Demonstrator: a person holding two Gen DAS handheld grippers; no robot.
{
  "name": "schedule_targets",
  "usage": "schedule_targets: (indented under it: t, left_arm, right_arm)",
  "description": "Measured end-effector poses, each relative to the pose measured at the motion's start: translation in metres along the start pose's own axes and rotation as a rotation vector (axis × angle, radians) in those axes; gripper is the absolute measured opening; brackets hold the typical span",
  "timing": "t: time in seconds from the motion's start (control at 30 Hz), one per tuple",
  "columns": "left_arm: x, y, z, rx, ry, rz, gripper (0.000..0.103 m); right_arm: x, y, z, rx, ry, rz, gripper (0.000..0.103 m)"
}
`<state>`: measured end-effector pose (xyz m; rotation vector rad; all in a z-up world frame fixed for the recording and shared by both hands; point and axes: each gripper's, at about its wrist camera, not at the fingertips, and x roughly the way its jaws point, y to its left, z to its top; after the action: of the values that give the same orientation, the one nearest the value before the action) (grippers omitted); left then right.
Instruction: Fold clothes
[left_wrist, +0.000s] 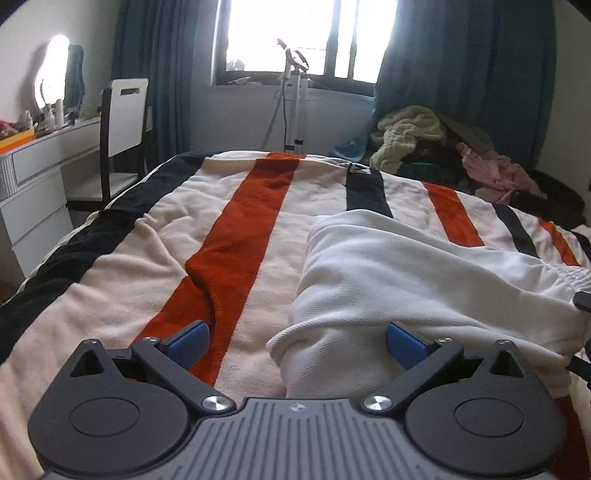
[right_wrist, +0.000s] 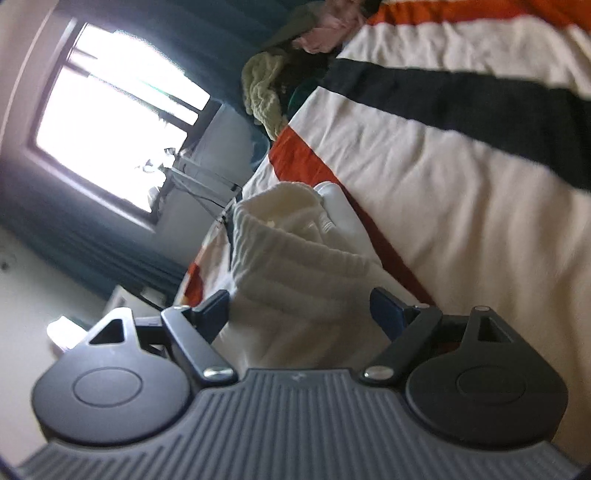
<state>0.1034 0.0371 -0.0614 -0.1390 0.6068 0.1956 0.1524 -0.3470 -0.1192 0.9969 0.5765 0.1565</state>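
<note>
A white ribbed garment (left_wrist: 406, 280) lies bunched on the striped blanket (left_wrist: 155, 236) of the bed. My left gripper (left_wrist: 297, 343) is open just above the blanket, its blue fingers (left_wrist: 188, 341) standing wide on either side of the garment's near rolled edge. The right wrist view is tilted sideways. There my right gripper (right_wrist: 299, 310) is open, with the garment's ribbed cuff or hem (right_wrist: 295, 251) lying between its spread jaws, not clamped. The blanket (right_wrist: 461, 192) fills the right of that view.
A heap of other clothes (left_wrist: 424, 144) sits at the bed's far right corner, also in the right wrist view (right_wrist: 269, 88). A white dresser (left_wrist: 40, 177) and a chair (left_wrist: 122, 136) stand left of the bed. A window (left_wrist: 306, 33) and dark curtains are behind.
</note>
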Motion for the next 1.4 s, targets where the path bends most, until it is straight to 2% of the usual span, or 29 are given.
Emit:
schedule_targets:
  t: [0.2, 0.27, 0.4, 0.5, 0.6, 0.7, 0.73, 0.8, 0.83, 0.9, 1.0, 1.1, 1.13, 1.17, 1.23, 1.27, 1.3, 1.33, 1.4]
  left_arm:
    - [-0.004, 0.009, 0.003, -0.067, -0.001, -0.015, 0.102]
    - [-0.006, 0.012, 0.004, -0.083, -0.007, -0.02, 0.102]
    - [-0.005, 0.017, 0.005, -0.113, -0.002, -0.025, 0.102]
    - [-0.005, 0.019, 0.004, -0.124, 0.002, -0.025, 0.102]
    - [-0.007, 0.018, 0.004, -0.127, -0.003, -0.026, 0.102]
    - [-0.007, 0.016, 0.003, -0.118, -0.011, -0.022, 0.102]
    - [-0.007, 0.015, 0.003, -0.112, -0.011, -0.017, 0.102]
    - [-0.005, 0.015, 0.002, -0.111, -0.01, -0.007, 0.102]
    - [-0.005, 0.017, 0.002, -0.117, -0.012, -0.004, 0.102]
    - [-0.005, 0.019, 0.002, -0.131, -0.015, 0.002, 0.102]
    - [-0.006, 0.023, 0.003, -0.152, -0.027, -0.001, 0.102]
    - [-0.005, 0.026, 0.003, -0.166, -0.029, -0.008, 0.102]
    - [-0.005, 0.027, 0.002, -0.175, -0.025, -0.014, 0.102]
    - [-0.003, 0.028, 0.002, -0.184, -0.019, -0.02, 0.102]
    - [-0.001, 0.03, 0.002, -0.2, -0.006, -0.027, 0.102]
    - [0.0, 0.031, 0.001, -0.206, -0.001, -0.028, 0.102]
    - [0.0, 0.031, 0.001, -0.209, 0.003, -0.025, 0.102]
    - [0.001, 0.032, 0.001, -0.214, 0.007, -0.025, 0.102]
    - [0.0, 0.034, 0.0, -0.226, 0.011, -0.028, 0.102]
  right_arm:
    - [-0.011, 0.003, 0.002, 0.038, -0.055, 0.225, 0.086]
    - [-0.007, 0.005, 0.003, 0.027, -0.057, 0.21, 0.086]
    - [0.005, 0.015, 0.005, -0.036, -0.039, 0.124, 0.086]
    - [0.018, 0.019, 0.004, -0.079, 0.001, 0.019, 0.085]
    - [0.025, 0.016, 0.0, -0.087, 0.013, -0.033, 0.085]
    - [0.031, 0.03, -0.003, -0.184, 0.003, -0.074, 0.085]
    - [0.034, 0.036, -0.005, -0.237, 0.003, -0.105, 0.083]
    - [0.04, 0.046, -0.01, -0.339, -0.016, -0.197, 0.056]
    - [0.04, 0.048, -0.011, -0.366, -0.029, -0.216, 0.053]
    - [0.034, 0.053, -0.008, -0.392, -0.073, -0.177, 0.039]
    - [0.013, 0.061, 0.0, -0.407, -0.179, -0.041, 0.038]
    - [0.0, 0.062, 0.003, -0.418, -0.258, -0.032, 0.038]
    - [0.002, 0.054, 0.006, -0.383, -0.242, -0.069, 0.038]
    - [0.004, 0.046, 0.009, -0.347, -0.227, -0.106, 0.039]
    - [0.011, 0.026, 0.013, -0.266, -0.18, -0.196, 0.051]
    - [0.016, 0.015, 0.014, -0.222, -0.151, -0.247, 0.064]
    - [0.02, 0.004, 0.015, -0.181, -0.126, -0.288, 0.083]
    - [0.02, -0.001, 0.016, -0.153, -0.124, -0.29, 0.092]
    - [0.02, -0.011, 0.018, -0.1, -0.119, -0.292, 0.096]
